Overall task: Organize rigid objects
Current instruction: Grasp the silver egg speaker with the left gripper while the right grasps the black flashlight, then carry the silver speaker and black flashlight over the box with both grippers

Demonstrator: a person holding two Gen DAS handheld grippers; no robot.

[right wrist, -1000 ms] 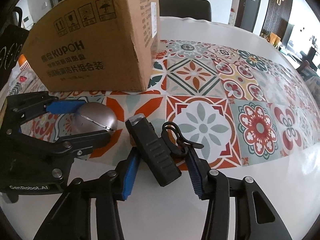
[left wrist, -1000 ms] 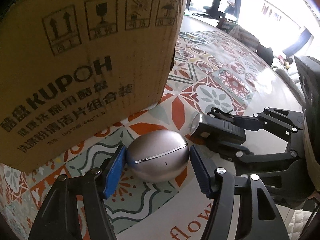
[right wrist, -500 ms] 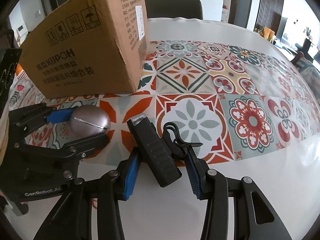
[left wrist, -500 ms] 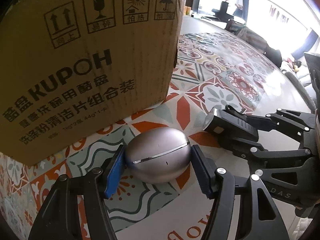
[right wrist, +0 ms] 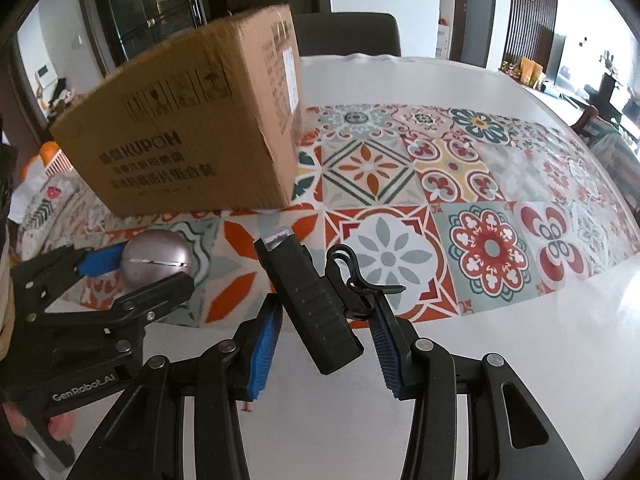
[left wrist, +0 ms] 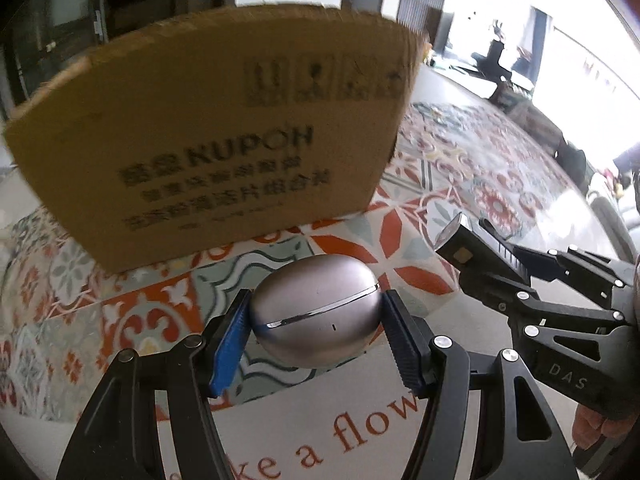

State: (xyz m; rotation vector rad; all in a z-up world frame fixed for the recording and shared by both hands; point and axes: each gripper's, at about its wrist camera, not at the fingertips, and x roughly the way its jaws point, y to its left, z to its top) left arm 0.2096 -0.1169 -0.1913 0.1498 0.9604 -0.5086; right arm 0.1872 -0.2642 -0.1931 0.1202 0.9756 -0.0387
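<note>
Counting what's sitting out here: one cardboard box [right wrist: 192,140] with KUPOH printed on it, just the one. One silver egg-shaped case [left wrist: 316,316], kinda like an earbud case. One black flashlight-looking gadget [right wrist: 312,304] with one black clip [right wrist: 352,280] hanging right beside it. Two grippers are showing, the left gripper [left wrist: 316,334] and the right gripper [right wrist: 326,344], each carrying two blue pads, so four pads total. One patterned tile mat [right wrist: 460,200] is lying on one white table [right wrist: 520,380]. One dark chair [right wrist: 348,34] is standing behind the table.
</note>
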